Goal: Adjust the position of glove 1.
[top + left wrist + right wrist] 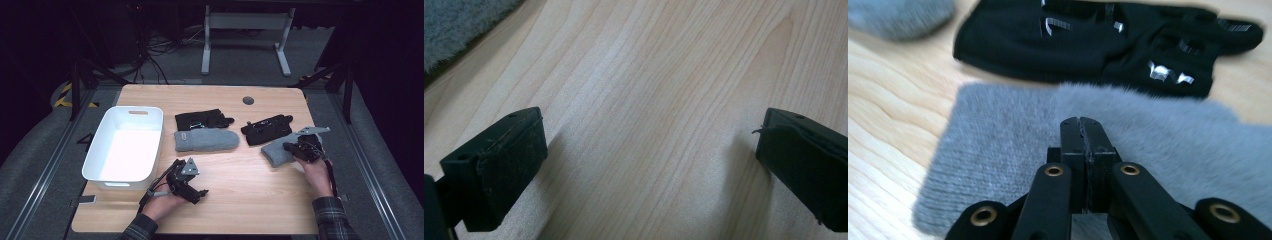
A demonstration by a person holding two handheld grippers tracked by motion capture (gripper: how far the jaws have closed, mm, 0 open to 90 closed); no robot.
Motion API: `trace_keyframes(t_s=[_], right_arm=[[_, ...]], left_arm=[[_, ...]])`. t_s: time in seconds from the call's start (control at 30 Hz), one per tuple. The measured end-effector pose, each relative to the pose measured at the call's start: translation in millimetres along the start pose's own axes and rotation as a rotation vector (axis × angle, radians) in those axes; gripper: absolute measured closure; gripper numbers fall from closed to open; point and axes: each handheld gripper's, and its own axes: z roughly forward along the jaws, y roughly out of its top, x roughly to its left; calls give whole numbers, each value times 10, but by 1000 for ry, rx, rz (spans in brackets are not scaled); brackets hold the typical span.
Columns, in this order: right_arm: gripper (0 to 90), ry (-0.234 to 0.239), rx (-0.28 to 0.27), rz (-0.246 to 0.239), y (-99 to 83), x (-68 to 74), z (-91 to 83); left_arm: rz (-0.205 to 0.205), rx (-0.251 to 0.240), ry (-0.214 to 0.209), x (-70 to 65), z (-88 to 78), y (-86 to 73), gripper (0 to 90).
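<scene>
I'm resting the left hand-held gripper [202, 192] on the table [240, 175], jaws spread and empty, just beside the white bin [125, 145]. I'm hovering the right hand-held gripper [1081, 124], jaws pressed together, over the grey mitten [998, 145] at the right, probably to pick it up.

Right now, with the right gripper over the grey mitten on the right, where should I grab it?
Probably the ribbed cuff of the grey mitten, from above: it lies flat, and the cuff's free edge clears the black glove. The right gripper is shut, so open it first.
</scene>
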Motion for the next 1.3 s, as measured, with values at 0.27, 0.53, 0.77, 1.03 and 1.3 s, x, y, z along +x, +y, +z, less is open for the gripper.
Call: trace_keyframes(t_s=[0.27,0.53,0.77,1.03,1.3], right_arm=[[900,-3,21,-14,-54,43,14],[900,19,34,-30,-116,135,-61],[900,73,35,-45,-185,257,-114],[900,112,39,-76,-223,401,-141],[900,171,40,-116,-239,580,-142]], left_arm=[[1,0,-1,1,0,0,6],[0,1,-2,1,0,0,5],[0,0,-2,1,0,0,5],[0,0,-2,1,0,0,5],[0,1,-2,1,0,0,5]])
